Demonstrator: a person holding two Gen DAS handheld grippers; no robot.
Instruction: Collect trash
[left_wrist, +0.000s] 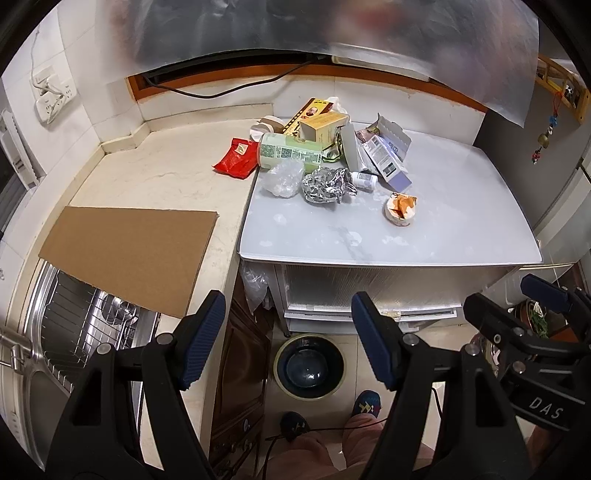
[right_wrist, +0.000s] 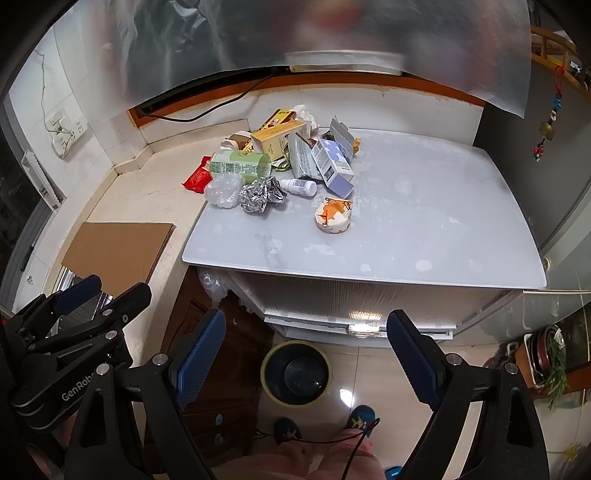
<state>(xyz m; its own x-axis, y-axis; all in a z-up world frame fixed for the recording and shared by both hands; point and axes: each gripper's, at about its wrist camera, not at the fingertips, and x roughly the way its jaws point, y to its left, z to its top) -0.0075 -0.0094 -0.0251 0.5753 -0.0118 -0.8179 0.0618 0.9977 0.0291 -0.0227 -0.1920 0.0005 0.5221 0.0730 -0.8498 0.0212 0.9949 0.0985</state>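
Observation:
A heap of trash lies at the back of the grey tabletop (left_wrist: 424, 243): a green can (left_wrist: 290, 151), red wrapper (left_wrist: 238, 157), yellow box (left_wrist: 323, 125), crumpled foil (left_wrist: 327, 184), clear plastic (left_wrist: 282, 177), purple-white carton (left_wrist: 391, 158), and nearer, an orange-white paper cup (right_wrist: 332, 216). A dark bin (right_wrist: 263, 373) stands on the floor below the table's front edge. My left gripper (left_wrist: 288, 306) and right gripper (right_wrist: 306, 321) both hang open and empty in front of the table, above the bin, well short of the heap. They are side by side, the right gripper (left_wrist: 502, 291) beside the left.
A cardboard sheet (left_wrist: 129, 254) lies on the cream counter at the left, overhanging a steel sink with a wire rack (left_wrist: 85, 306). A grey fridge (right_wrist: 546, 177) bounds the table on the right. The person's feet (left_wrist: 365, 402) stand by the bin. A black cable (left_wrist: 207, 94) runs along the back wall.

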